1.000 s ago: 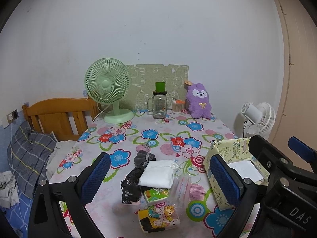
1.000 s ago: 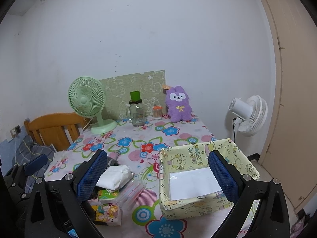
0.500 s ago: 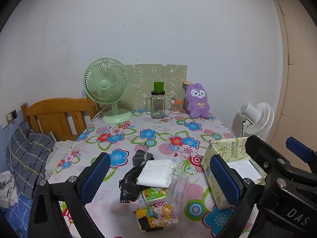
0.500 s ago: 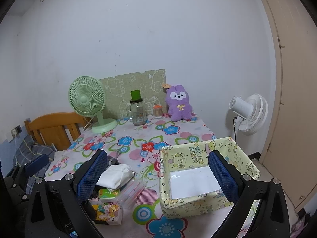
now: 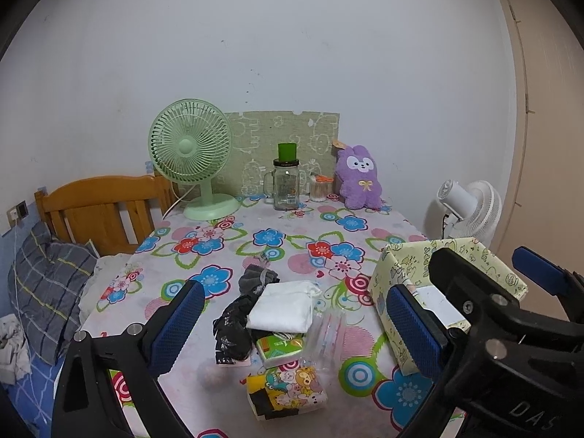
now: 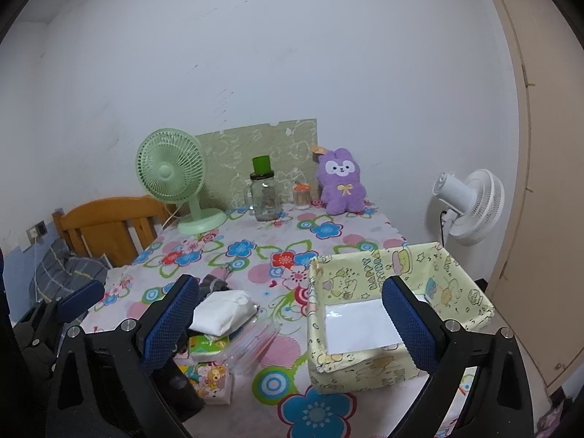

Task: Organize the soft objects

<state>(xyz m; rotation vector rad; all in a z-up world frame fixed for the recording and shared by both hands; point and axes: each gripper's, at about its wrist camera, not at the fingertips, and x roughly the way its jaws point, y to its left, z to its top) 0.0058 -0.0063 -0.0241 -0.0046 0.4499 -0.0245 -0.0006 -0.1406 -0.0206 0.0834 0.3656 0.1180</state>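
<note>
I've eased both grippers slightly back and up (jaws unchanged), so the soft pile (image 5: 281,314) and yellow box (image 6: 398,314) sit marginally lower.

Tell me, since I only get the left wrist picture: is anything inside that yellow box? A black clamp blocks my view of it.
Observer: The right wrist view looks down into the yellow box. Only a white sheet lies flat on its floor.
Operator: Is that clamp gripping something?
Observer: No. It is the right gripper, and from its own camera it is wide open with nothing held between the fingers.
Operator: Any writing on the box?
Observer: Yes, "HAPPY BIRTHDA" shows along the inside of the back wall. The rest of the word I cannot make out.
</note>
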